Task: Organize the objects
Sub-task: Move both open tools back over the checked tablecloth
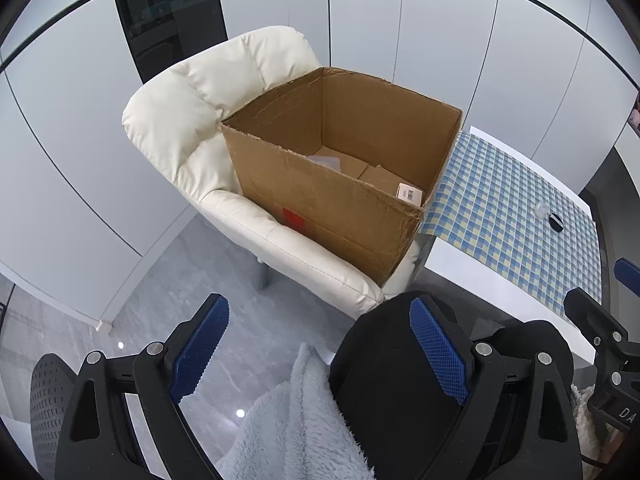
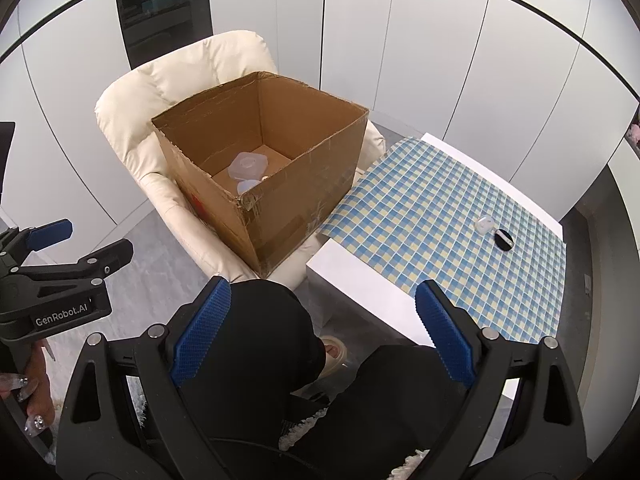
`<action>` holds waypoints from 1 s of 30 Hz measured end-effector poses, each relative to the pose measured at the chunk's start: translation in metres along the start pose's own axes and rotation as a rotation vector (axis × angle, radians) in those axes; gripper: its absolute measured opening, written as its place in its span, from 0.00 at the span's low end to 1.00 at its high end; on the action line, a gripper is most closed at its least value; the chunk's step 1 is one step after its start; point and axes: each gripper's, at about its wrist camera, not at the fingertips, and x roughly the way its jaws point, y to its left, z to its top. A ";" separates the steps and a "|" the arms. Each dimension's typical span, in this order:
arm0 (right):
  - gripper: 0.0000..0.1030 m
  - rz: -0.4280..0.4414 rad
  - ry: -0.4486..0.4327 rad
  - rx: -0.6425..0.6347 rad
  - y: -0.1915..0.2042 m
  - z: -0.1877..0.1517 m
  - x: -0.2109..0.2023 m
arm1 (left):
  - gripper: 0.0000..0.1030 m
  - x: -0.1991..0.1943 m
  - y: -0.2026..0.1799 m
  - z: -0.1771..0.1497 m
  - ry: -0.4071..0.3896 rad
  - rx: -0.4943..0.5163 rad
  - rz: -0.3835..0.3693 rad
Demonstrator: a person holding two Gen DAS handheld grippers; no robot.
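Observation:
An open cardboard box (image 1: 328, 216) (image 2: 280, 216) stands on a cream armchair (image 1: 208, 92) (image 2: 132, 120). Inside it lie a clear plastic lid (image 2: 247, 165) and a small labelled carton (image 1: 409, 193). On the checked tablecloth (image 1: 512, 208) (image 2: 440, 216) sit a small clear cup (image 1: 541, 209) (image 2: 485, 224) and a black round object (image 1: 555, 222) (image 2: 503, 239). My left gripper (image 1: 320, 344) is open and empty, well short of the box, above the person's lap. My right gripper (image 2: 324, 332) is open and empty, near the table's front edge.
The white table (image 2: 360, 280) stands right of the armchair. White cabinet doors (image 2: 440, 60) line the back wall. A pale fleece garment (image 1: 296, 420) and dark-clad knees (image 2: 272, 320) lie below the grippers. A black mesh chair (image 1: 48, 400) is at the lower left.

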 end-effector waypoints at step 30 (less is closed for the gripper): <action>0.93 -0.046 0.004 0.102 -0.041 -0.019 -0.009 | 0.90 0.000 -0.047 0.007 -0.019 0.115 -0.017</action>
